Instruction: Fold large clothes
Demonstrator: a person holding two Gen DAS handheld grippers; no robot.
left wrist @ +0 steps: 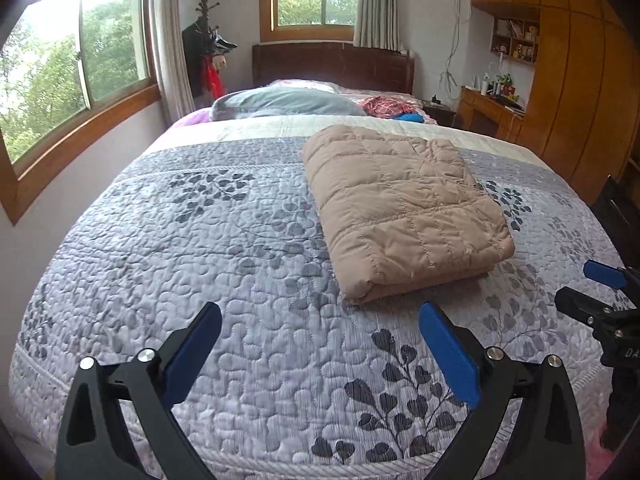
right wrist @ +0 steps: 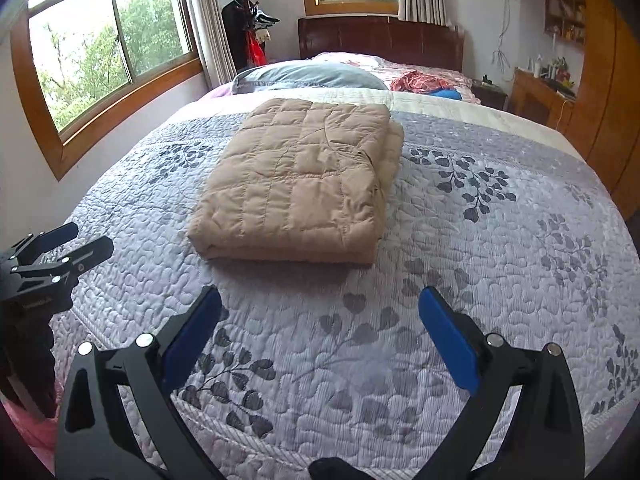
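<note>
Tan quilted puffy garment (left wrist: 404,212) sits folded in neat rectangle, centre-right of frame, on grey leaf-print bedspread (left wrist: 224,264). Left gripper (left wrist: 320,316) and right gripper (right wrist: 320,300) both spread wide, holding nothing, hovering bottom of frame. Looks pretty much done.

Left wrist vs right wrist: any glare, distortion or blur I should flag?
Left wrist view: blown-out glare at the side window, strong fisheye bowing of the bed quilt, dark vignette in the corners. Right wrist view: same window bright but milder, same bowing; folded tan jacket sharp, with a soft shadow along its near edge. No motion blur in either view.
</note>
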